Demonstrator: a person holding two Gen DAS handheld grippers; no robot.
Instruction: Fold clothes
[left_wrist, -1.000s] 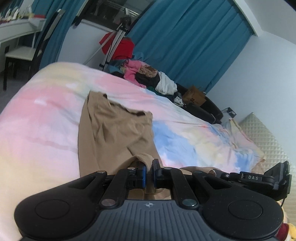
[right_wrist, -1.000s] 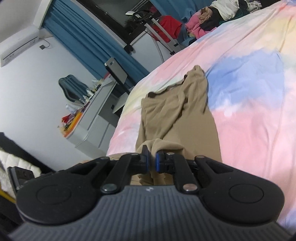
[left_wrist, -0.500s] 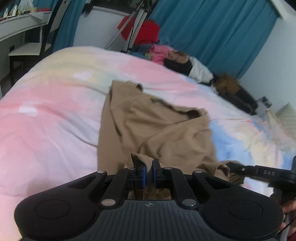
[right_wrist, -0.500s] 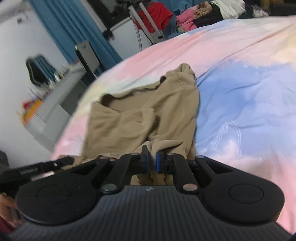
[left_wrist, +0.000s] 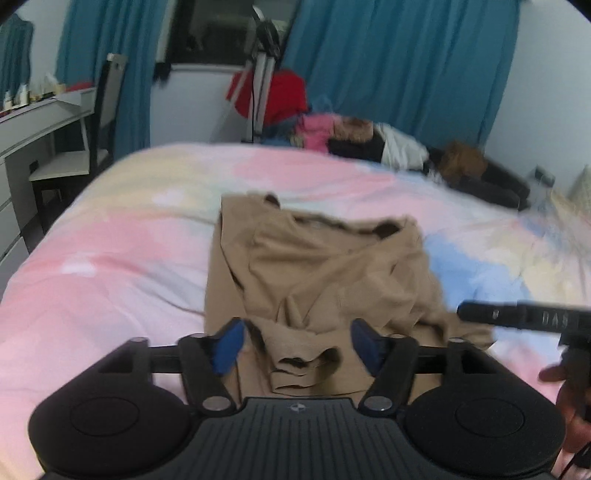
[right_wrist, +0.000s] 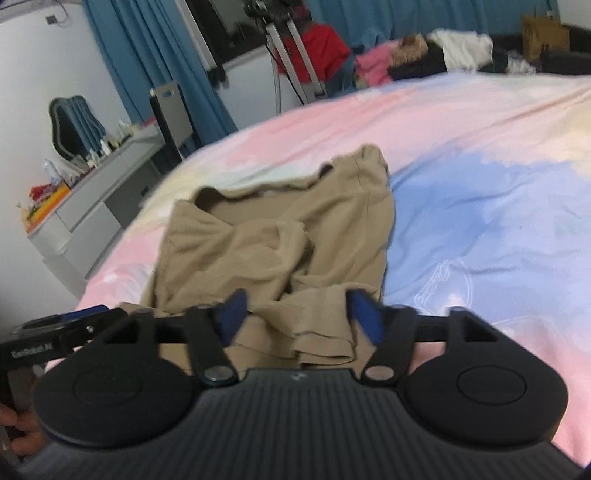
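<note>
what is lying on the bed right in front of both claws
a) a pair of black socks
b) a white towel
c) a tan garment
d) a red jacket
c) A crumpled tan garment lies on the pastel bedspread, its near hem between the spread blue pads in both wrist views.

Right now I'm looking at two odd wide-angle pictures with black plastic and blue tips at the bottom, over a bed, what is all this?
A person holds a hand-held gripper in each hand; there is no robot arm. Each gripper carries a fisheye camera looking along its two blue-padded fingers. One picture comes from the left gripper, the other from the right gripper. On the pastel bedsheet lies a tan garment, partly folded. Both grippers' jaws are opening: a bunched edge of the garment lies between the pads, but they no longer press on it. Behind the bed is a pile of clothes and blue curtains.
</note>
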